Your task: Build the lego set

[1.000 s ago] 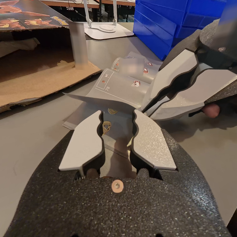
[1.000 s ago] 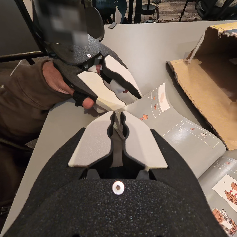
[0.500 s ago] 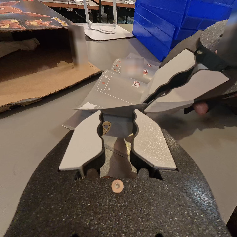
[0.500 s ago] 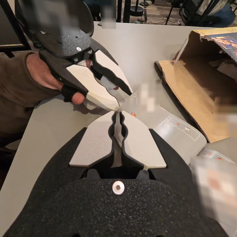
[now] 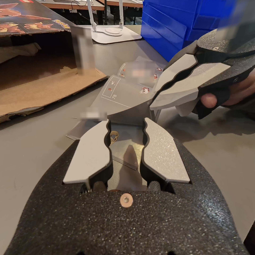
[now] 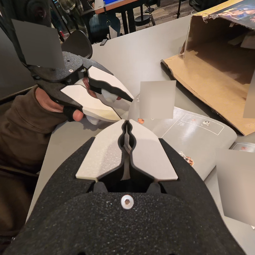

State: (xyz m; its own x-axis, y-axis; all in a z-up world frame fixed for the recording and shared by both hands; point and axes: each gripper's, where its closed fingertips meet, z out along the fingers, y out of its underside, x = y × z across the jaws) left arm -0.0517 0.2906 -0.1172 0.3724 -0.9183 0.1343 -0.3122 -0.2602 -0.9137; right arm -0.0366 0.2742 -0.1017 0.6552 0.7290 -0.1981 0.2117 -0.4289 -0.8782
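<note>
Right tongs (image 6: pixel 126 121): pressed together, pinching a page (image 5: pixel 124 99) of the booklet (image 5: pixel 124 146), lifted higher than a second ago. Left tongs (image 5: pixel 126 122): spread as before, low over the booklet, page arching just ahead. Box (image 5: pixel 41 85): beyond, left.

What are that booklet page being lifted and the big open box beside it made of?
The booklet page looks like thin glossy paper: it curls and reflects light. The open box looks like matte brown cardboard, with torn, fibrous edges. The right gripper pinches the page's edge.
</note>
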